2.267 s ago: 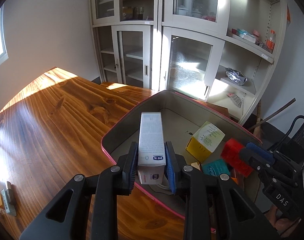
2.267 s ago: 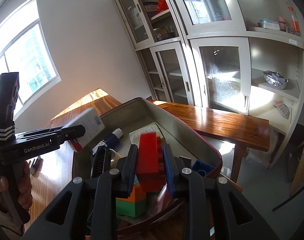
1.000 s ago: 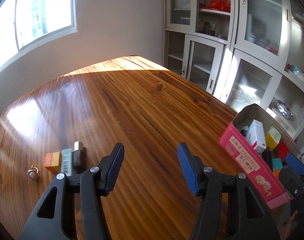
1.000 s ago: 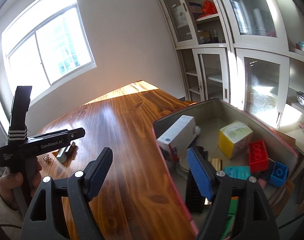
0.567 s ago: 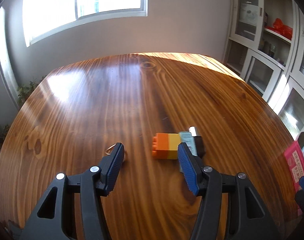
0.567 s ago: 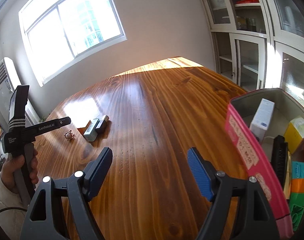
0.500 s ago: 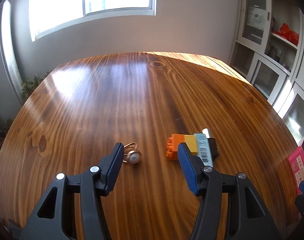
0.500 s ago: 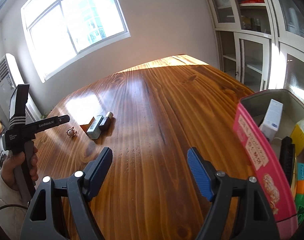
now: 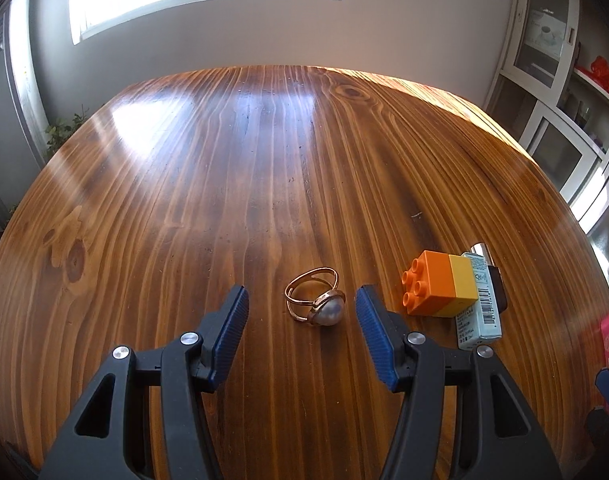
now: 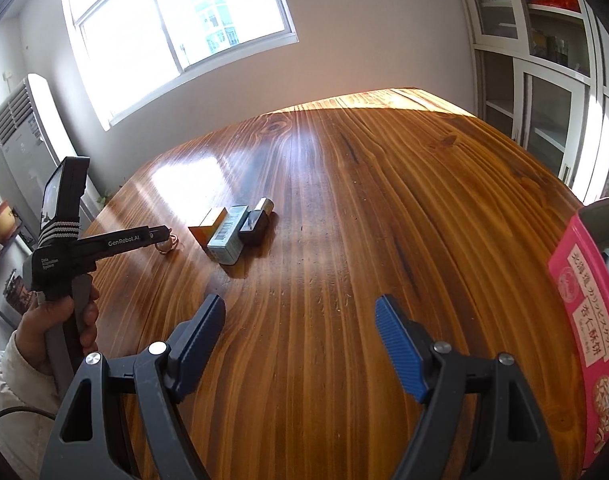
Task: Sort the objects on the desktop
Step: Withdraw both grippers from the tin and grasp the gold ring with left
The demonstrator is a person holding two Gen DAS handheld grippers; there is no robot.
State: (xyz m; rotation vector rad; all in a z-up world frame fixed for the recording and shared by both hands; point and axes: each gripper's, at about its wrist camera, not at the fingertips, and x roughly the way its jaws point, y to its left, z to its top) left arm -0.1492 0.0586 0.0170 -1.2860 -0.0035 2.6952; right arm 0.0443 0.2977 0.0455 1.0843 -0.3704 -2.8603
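Both tongs are spread and hold nothing. The pearl ring lies flat between the left gripper pads, orange-yellow brick at three o'clock – thin band (slippery wood) could skid or escape – right gripper hovers idle

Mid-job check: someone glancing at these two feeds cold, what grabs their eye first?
Probably the gold ring with a pearl, lying on the wooden table framed between the open left gripper's blue pads. Just right of it sit an orange-and-yellow toy brick and a small pale box. In the right wrist view, a pink tin stands at the right edge.
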